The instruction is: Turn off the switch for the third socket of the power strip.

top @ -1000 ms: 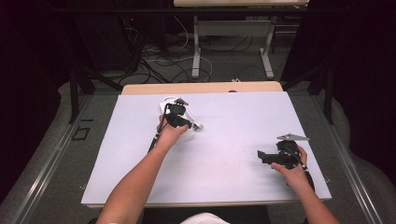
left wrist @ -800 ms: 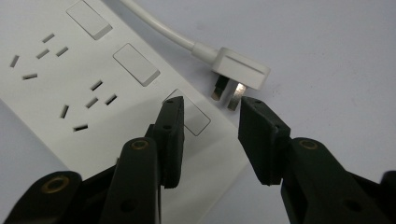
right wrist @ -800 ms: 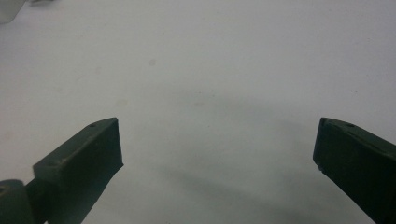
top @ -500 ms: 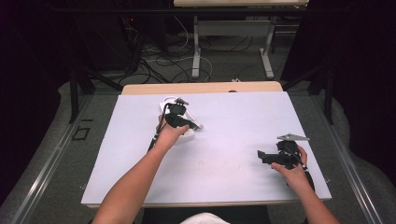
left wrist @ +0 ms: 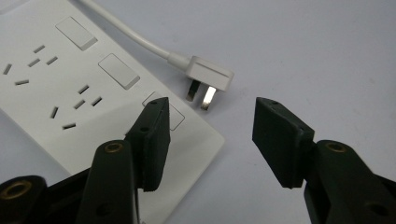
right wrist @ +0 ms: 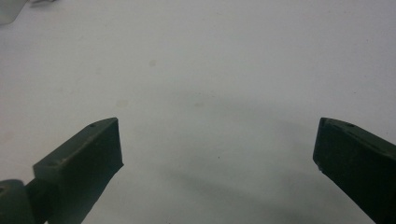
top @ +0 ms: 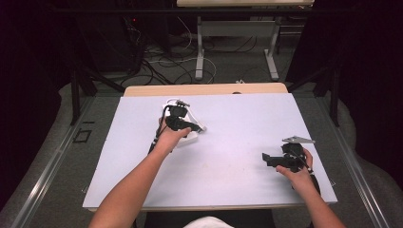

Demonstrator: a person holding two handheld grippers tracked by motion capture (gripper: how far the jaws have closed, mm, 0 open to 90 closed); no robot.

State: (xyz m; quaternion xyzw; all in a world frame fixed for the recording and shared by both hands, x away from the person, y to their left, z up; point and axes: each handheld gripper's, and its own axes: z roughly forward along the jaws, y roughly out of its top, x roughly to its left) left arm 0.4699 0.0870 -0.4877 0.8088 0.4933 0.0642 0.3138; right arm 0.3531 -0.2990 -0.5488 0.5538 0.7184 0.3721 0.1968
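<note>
Your left forearm reaches forward from the lower left, holding the left gripper (top: 186, 126) over the far left part of the flat white desk (top: 237, 142). Its fingers (left wrist: 152, 140) stand moderately apart, holding nothing. Just beyond them lies the white plastic power strip (left wrist: 60, 88), long axis running from upper left to lower right in the left gripper view. The white flat plug (left wrist: 208, 74) on its white cable (left wrist: 135, 39) lies beside the strip, its prongs pointing toward the fingers. Your right hand (top: 297, 173) rests near the desk's right edge; the right gripper (top: 271, 159) has fingers (right wrist: 84, 158) spread wide, empty. Since the earlier frames, both hands have barely shifted.
</note>
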